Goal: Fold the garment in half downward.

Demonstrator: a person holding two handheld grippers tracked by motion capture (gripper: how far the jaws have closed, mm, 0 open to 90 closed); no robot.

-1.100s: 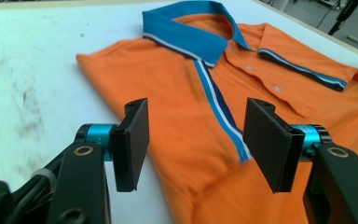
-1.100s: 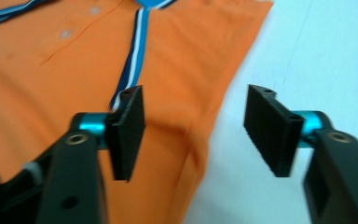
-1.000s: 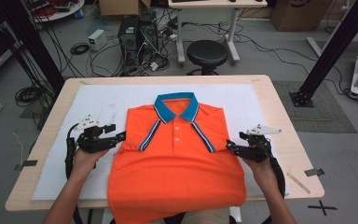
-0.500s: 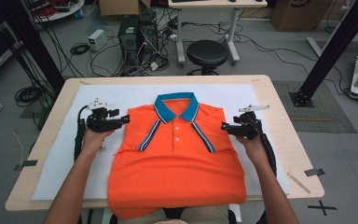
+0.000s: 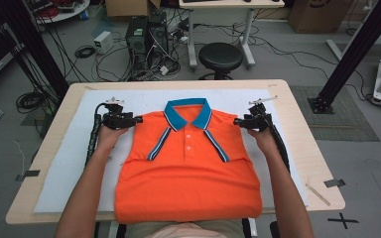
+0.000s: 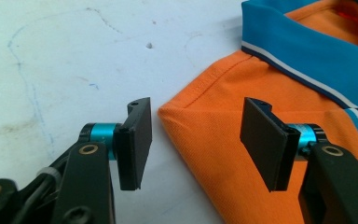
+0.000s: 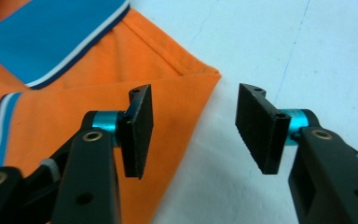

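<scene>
An orange polo shirt [image 5: 188, 173] with a blue collar [image 5: 188, 111] lies flat, sleeves folded under, on a white sheet. My left gripper [image 5: 138, 120] is at the shirt's left shoulder corner. In the left gripper view the gripper [image 6: 196, 135] is open, with that orange corner [image 6: 223, 154] lying between the pads, untouched. My right gripper [image 5: 237, 121] is at the right shoulder corner. In the right gripper view the gripper [image 7: 193, 126] stands open astride the shirt's edge [image 7: 102, 70]. Both pairs of jaws have just been closing.
The white sheet [image 5: 79, 163] covers most of the wooden table [image 5: 317, 148]. A thin stick [image 5: 317, 193] lies near the table's right front. Beyond the far edge stand a black stool [image 5: 221, 57], a computer tower [image 5: 141, 34] and floor cables.
Both hands have slid away from the person along the shirt's sides, from its middle up to the shoulder corners. Both pairs of jaws stand narrower than before.
</scene>
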